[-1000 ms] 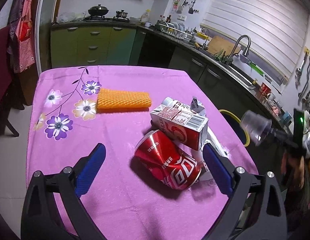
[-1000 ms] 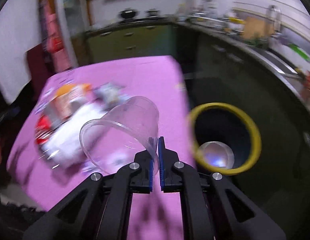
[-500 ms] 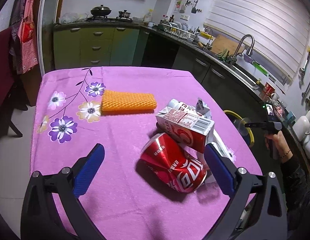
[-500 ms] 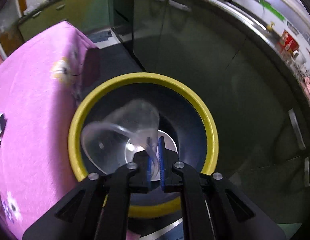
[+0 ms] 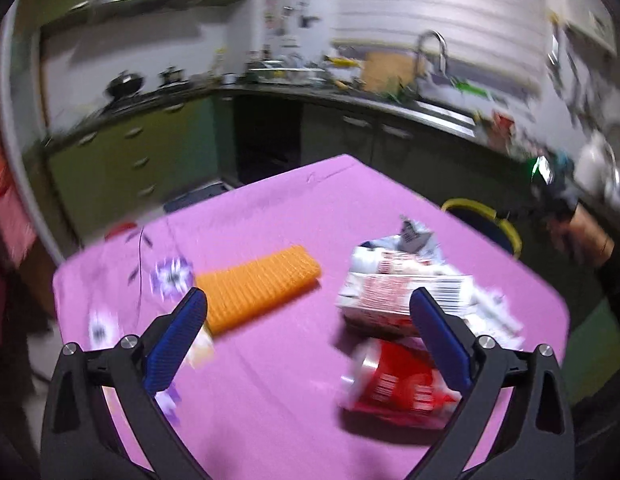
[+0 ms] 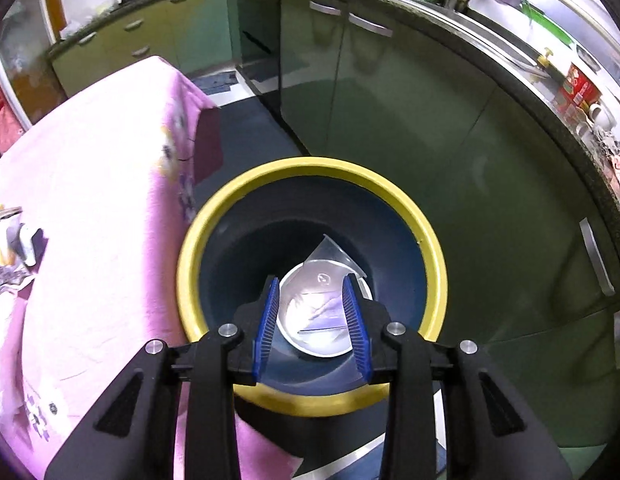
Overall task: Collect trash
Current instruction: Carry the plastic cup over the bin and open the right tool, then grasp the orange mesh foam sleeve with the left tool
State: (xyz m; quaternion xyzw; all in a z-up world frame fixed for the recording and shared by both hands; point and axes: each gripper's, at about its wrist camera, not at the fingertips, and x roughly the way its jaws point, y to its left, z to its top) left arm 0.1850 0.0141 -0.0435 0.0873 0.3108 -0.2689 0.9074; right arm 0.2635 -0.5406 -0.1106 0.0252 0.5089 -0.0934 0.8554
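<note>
My right gripper (image 6: 311,300) hangs over the yellow-rimmed bin (image 6: 425,240), its jaws opening with nothing pressed between them. The clear plastic cup (image 6: 329,260) lies at the bottom of the bin, free of the pads. My left gripper (image 5: 306,320) is open above the pink table (image 5: 270,220). A crushed red can (image 5: 393,384) lies by its right finger, with a red-and-white carton (image 5: 393,296) and crumpled wrappers (image 5: 409,240) behind it. An orange mesh sleeve (image 5: 258,284) lies near the left finger. The bin (image 5: 485,216) also shows past the table's right edge.
Green kitchen cabinets (image 6: 389,100) and a countertop with a sink (image 5: 433,96) run behind and beside the bin. The tablecloth (image 6: 90,200) hangs down next to the bin's left side. A person's hand (image 5: 581,228) holds the right gripper at the far right.
The right gripper has let go of the clear cup, which has dropped to the bottom of the bin. The left gripper has rolled and shifted, so the can now sits low right.
</note>
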